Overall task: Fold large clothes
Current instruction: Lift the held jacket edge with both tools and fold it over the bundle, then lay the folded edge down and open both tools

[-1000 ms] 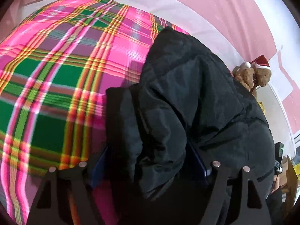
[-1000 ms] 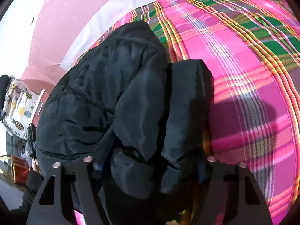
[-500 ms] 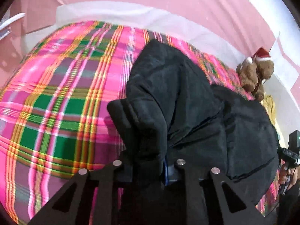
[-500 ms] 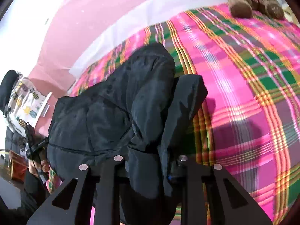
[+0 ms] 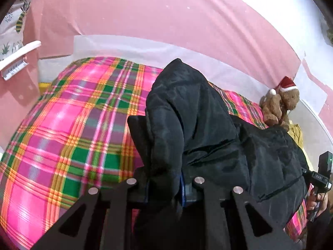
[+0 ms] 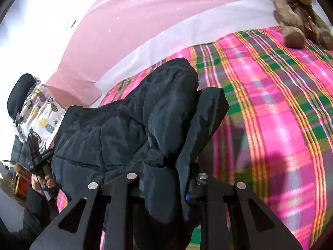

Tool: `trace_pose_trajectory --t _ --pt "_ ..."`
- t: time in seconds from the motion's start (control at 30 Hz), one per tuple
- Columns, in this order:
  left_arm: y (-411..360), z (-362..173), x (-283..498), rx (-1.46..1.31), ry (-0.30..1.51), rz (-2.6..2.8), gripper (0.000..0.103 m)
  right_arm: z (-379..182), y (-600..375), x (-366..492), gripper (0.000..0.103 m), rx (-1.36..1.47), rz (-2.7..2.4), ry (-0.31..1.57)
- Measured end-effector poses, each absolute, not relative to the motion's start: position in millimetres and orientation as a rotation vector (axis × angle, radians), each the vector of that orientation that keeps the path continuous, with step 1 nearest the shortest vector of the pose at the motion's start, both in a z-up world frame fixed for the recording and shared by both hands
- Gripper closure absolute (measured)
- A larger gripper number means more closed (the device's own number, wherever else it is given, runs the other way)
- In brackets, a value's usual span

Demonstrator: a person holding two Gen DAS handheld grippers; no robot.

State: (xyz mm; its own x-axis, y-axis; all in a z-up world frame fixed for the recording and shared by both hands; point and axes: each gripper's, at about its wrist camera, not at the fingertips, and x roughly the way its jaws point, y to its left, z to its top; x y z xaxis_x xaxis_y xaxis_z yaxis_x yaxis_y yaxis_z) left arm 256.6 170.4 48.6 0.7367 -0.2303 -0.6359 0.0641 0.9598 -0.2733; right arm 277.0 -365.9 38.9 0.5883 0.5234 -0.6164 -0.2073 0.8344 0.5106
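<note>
The black padded jacket [image 5: 208, 129] lies on the plaid blanket [image 5: 68, 125] that covers the bed, bunched rather than flat, with its near edge raised off the cover. The left gripper [image 5: 164, 185] has its jaws drawn in narrow on a thick gather of that edge at the jacket's left side. The right gripper [image 6: 166, 179] is clamped the same way on a puffy fold at the jacket's right side [image 6: 129, 129]. Both sets of jaws closed onto the fabric within the last second and now pinch it.

By the look of it, the fold is only beginning: the near edge is gripped and raised, but nothing has been laid over yet and no neat layers show. Carrying the edge toward the far side and flattening it seem to remain. A teddy bear in a Santa hat [image 5: 278, 104] sits at the far right of the bed, clear of the jacket.
</note>
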Motion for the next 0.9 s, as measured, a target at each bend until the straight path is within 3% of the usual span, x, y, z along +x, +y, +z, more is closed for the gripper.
trace_pose_trajectory --t 0.3,0.5,0.67,0.77,0.9 --pt "229.4 52.5 299.0 -0.254 0.697 -0.077 0.082 36.1 -302.4 337.3 0.081 0.377 0.489 0.828" --pt "254.8 7.1 340.6 -0.254 0.761 -0.009 0.082 -23.7 -272.3 371.0 0.079 0.354 0.448 0.931" --pt "267.0 -49.4 355.8 -0.313 0.81 0.033 0.077 -41.6 -272.9 374.9 0.069 0.366 0.434 0.963" --pt "268.8 -50.6 354.7 -0.317 0.8 0.038 0.068 -34.8 -275.7 375.0 0.054 0.345 0.407 0.98" --pt "281.3 -39.1 346.3 -0.374 0.799 0.062 0.056 -18.8 -282.9 364.2 0.048 0.346 0.365 0.974"
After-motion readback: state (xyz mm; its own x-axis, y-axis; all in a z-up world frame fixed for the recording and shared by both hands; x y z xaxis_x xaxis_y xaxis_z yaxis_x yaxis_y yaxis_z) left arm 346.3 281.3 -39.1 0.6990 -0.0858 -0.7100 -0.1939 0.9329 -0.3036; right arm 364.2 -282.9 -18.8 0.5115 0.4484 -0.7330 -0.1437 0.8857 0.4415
